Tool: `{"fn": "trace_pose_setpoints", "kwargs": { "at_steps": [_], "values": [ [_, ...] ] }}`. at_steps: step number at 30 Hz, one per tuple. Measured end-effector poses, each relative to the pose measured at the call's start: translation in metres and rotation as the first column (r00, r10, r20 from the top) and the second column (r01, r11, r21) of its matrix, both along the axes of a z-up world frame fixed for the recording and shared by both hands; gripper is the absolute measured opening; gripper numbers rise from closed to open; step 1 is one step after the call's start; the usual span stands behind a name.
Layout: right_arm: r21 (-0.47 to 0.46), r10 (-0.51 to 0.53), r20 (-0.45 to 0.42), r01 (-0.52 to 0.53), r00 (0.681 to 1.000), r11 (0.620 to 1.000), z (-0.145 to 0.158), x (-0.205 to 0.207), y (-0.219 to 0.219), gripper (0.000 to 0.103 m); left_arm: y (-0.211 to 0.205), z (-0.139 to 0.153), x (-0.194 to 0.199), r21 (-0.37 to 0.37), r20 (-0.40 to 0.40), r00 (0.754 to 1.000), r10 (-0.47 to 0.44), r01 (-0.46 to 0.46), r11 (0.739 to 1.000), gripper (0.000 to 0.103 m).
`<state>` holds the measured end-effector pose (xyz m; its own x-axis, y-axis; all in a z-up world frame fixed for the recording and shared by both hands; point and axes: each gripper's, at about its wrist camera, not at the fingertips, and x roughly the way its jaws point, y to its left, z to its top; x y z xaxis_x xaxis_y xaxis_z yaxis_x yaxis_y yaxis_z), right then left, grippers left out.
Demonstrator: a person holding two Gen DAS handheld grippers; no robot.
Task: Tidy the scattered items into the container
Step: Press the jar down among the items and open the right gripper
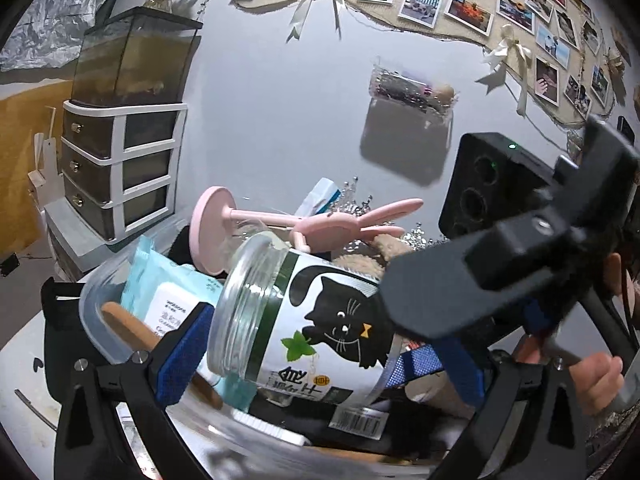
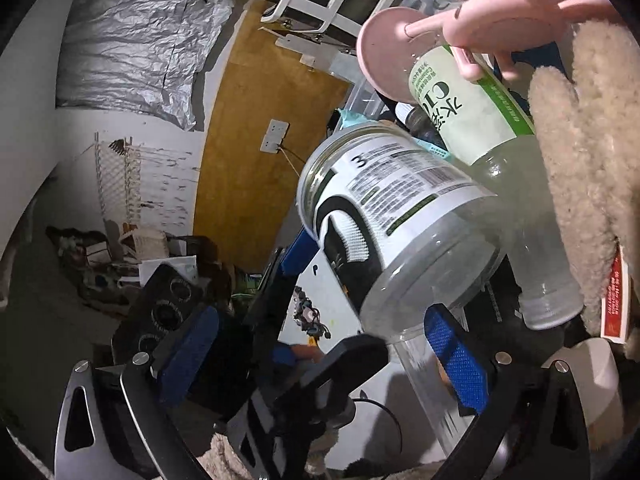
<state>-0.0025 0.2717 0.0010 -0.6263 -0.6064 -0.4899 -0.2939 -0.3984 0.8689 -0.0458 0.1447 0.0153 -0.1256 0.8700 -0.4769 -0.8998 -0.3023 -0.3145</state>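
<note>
A clear plastic jar (image 1: 320,320) with a black cat label lies sideways over the clear container (image 1: 90,304). My left gripper (image 1: 302,360) is shut on it, one blue pad at the mouth rim and the other at the base. In the right wrist view the same jar (image 2: 400,220) sits beyond my right gripper (image 2: 322,362), whose jaws stand wide open with both pads clear of it. A blue left finger (image 2: 294,256) shows by the jar's mouth. In the container lie a pink rabbit-shaped stand (image 1: 320,220), a blue wipes pack (image 1: 168,292), a green-labelled bottle (image 2: 472,120) and a beige plush (image 2: 580,160).
A white drawer unit (image 1: 120,168) with a dark box on top stands at the back left. A black device (image 1: 480,184) sits at the right against the wall. A person's hand (image 1: 596,380) grips the right tool. A red-and-white box (image 2: 614,300) lies beside the plush.
</note>
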Motion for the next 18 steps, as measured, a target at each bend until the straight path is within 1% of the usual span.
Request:
{"fn": "trace_pose_setpoints", "kwargs": {
  "at_steps": [2, 6, 9, 13, 16, 18],
  "values": [
    [-0.035, 0.003, 0.001, -0.003, 1.000, 0.999, -0.005, -0.001, 0.003, 0.102, -0.005, -0.001, -0.002, -0.003, -0.011, 1.000, 0.026, -0.026, 1.000, 0.103],
    [-0.058, 0.014, 0.020, -0.013, 1.000, 0.998, -0.014, -0.007, 0.001, 0.103, -0.014, 0.001, -0.002, -0.001, -0.015, 0.999, 0.052, -0.052, 0.999, 0.103],
    [-0.082, 0.024, 0.014, -0.023, 1.000, 0.996, -0.018, -0.006, 0.000, 0.103, -0.021, 0.000, 0.001, 0.000, -0.018, 0.999, 0.051, -0.051, 0.999, 0.103],
    [-0.102, 0.044, 0.008, -0.043, 0.999, 0.994, -0.022, -0.011, -0.008, 0.103, -0.025, -0.004, 0.009, -0.017, -0.032, 0.998, 0.049, -0.050, 0.999, 0.103],
    [-0.081, 0.048, 0.003, -0.047, 0.999, 0.996, -0.020, -0.008, -0.010, 0.103, -0.025, -0.009, 0.012, -0.030, -0.031, 0.998, 0.051, -0.052, 0.998, 0.103],
    [-0.079, 0.031, 0.014, -0.030, 0.999, 0.996, -0.022, -0.003, -0.007, 0.103, -0.026, -0.011, 0.013, -0.034, -0.025, 0.998, 0.054, -0.055, 0.998, 0.103]
  ]
}}
